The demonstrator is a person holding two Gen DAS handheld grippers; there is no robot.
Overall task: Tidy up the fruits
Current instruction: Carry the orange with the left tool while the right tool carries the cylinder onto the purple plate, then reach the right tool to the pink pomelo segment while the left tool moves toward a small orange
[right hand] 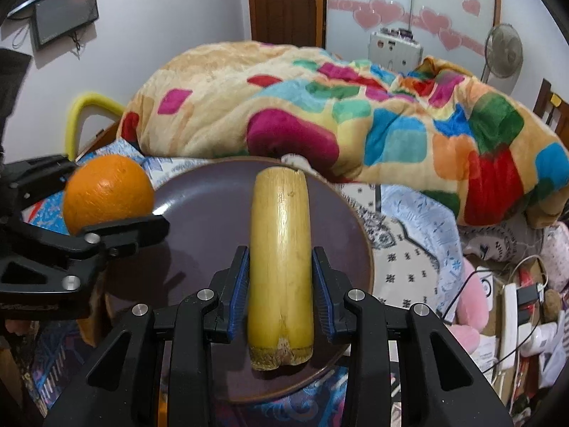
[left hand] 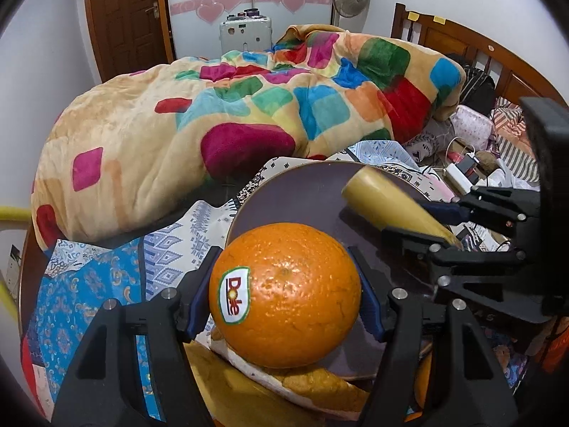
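Observation:
My left gripper [left hand: 284,295] is shut on an orange [left hand: 284,295] with a Dole sticker, held at the near left rim of a dark purple plate [left hand: 302,192]. My right gripper [right hand: 281,281] is shut on a yellow sugarcane piece [right hand: 281,249], held over the plate [right hand: 206,213]. In the left wrist view the cane [left hand: 387,199] and right gripper [left hand: 419,224] show at the right. In the right wrist view the orange [right hand: 106,192] and left gripper [right hand: 113,213] show at the left.
The plate sits on a patterned blue and white sheet [left hand: 106,277] on a bed. A bulky colourful blanket [left hand: 213,114] lies behind it. Cables, a power strip [right hand: 508,320] and clutter lie to the right. A wooden headboard [left hand: 462,42] stands at the far right.

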